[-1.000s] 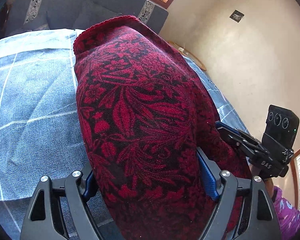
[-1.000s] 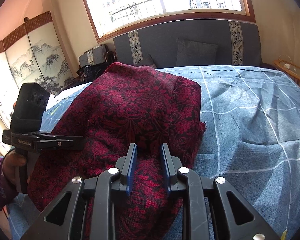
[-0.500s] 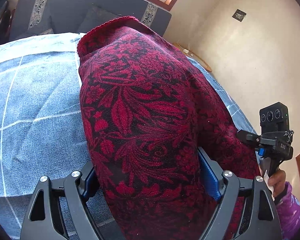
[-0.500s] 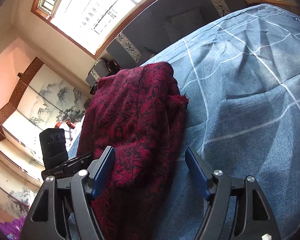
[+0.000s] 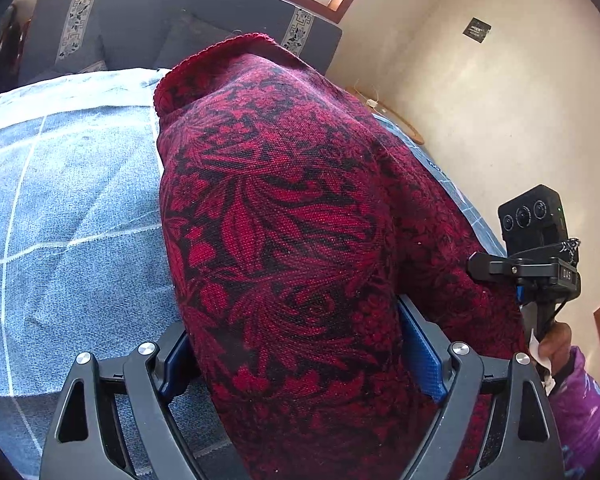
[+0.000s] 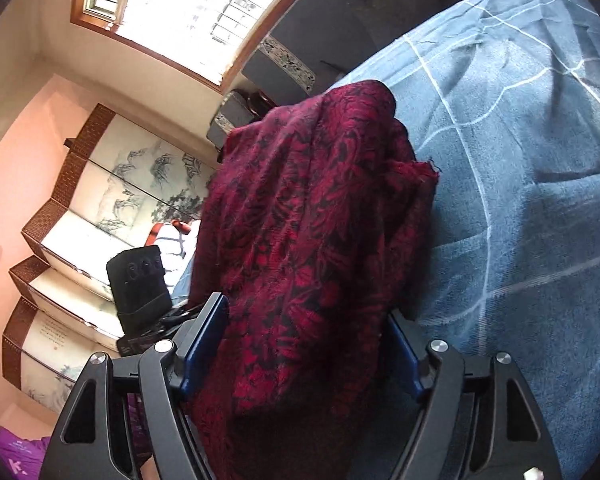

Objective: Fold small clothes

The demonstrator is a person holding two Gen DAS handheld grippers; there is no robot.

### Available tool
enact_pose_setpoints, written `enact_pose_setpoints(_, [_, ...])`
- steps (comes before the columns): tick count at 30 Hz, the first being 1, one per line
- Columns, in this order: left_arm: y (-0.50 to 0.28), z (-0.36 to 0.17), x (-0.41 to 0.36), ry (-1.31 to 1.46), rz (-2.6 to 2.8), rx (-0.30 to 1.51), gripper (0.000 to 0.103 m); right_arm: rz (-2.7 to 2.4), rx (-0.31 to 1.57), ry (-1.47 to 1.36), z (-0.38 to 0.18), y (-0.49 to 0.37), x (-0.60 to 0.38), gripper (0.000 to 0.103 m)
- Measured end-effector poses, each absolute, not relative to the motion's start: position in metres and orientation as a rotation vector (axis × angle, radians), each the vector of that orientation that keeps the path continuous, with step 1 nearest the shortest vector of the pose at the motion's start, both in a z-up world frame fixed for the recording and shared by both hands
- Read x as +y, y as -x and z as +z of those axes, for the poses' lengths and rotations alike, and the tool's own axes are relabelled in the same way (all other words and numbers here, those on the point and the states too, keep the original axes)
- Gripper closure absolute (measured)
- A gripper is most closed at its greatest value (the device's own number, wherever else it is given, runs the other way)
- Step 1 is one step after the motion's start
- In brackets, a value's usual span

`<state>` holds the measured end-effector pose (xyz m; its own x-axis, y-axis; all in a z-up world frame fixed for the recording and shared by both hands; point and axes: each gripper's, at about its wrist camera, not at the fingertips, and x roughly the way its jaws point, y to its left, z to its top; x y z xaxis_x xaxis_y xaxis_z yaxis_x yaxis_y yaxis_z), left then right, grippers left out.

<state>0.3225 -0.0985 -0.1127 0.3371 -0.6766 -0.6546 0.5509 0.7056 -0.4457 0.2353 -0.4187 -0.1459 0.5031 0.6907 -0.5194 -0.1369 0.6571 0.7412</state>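
Red-black floral garment [image 5: 300,240] (blue checked bedspread [image 5: 72,200]).

**Bed under a blue checked cover**

A bed cover [image 5: 72,208] of blue fabric with thin white grid lines spreads across the bed, wrinkled in places. A red and black floral garment [image 5: 292,240] lies heaped on it, reaching toward the far dark grey headboard [image 5: 148,20].

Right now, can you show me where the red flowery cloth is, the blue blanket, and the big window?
red flowery cloth [image 5: 284,240]: left wrist view, middle of the draped fabric.
blue blanket [image 6: 520,200]: right wrist view, bare checked part beside the cloth.
big window [image 6: 204,4]: right wrist view, bright barred pane.
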Motion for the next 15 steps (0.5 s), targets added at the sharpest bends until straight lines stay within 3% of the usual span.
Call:
enact_pose_setpoints(6, [-0.323, -0.113, -0.098, 0.156, -0.806, 0.924, 0.014, 0.587, 0.921, -0.753, -0.148, -0.240, -0.417, 0.030])
enact_pose_setpoints(8, [-0.322, -0.114, -0.098, 0.157, -0.798, 0.920, 0.014, 0.602, 0.899, -0.738, -0.145, -0.240, -0.415, 0.035])
enact_pose_setpoints(10, [-0.320, -0.113, -0.099, 0.148, -0.778, 0.913, 0.011, 0.578, 0.892, -0.677, -0.143, -0.239, -0.410, 0.050])
enact_pose_setpoints(15, [-0.316, -0.113, -0.102, 0.126, -0.733, 0.905, 0.005, 0.543, 0.899, -0.596, -0.142, -0.241, -0.403, 0.051])
